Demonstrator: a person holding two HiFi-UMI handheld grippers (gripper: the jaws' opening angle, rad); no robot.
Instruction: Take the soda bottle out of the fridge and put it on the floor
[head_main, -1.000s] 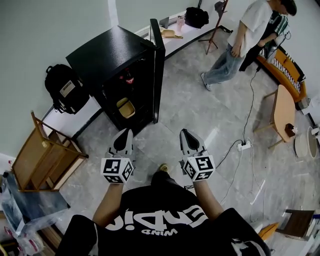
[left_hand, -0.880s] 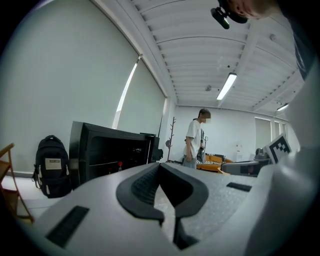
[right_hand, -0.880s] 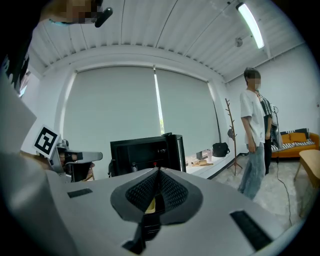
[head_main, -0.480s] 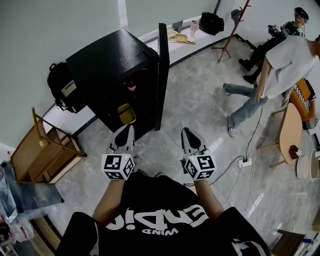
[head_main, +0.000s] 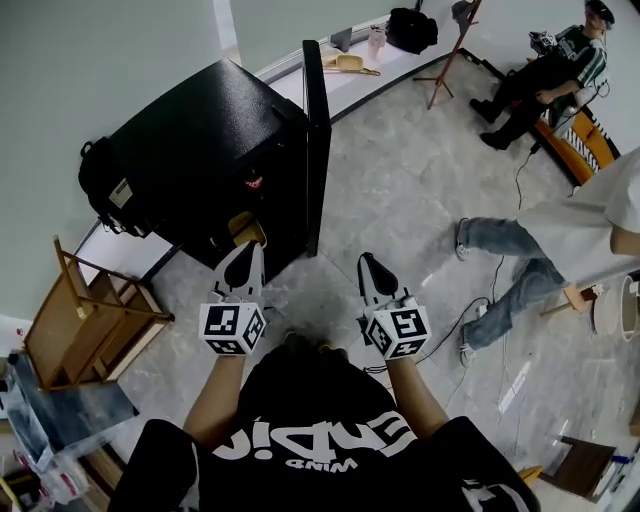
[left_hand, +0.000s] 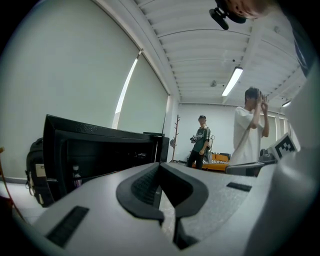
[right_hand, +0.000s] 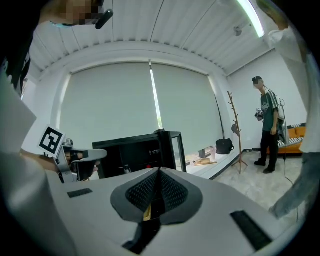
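Open fridge (head_main: 190, 130): soda bottle (left_hand: 75, 176) upright (dim)

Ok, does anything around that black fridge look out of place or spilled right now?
Nothing looks spilled or damaged. The matte black fridge has its door wide open, and a black backpack sits beside it. A person in jeans is mid-stride on the grey floor at the right.
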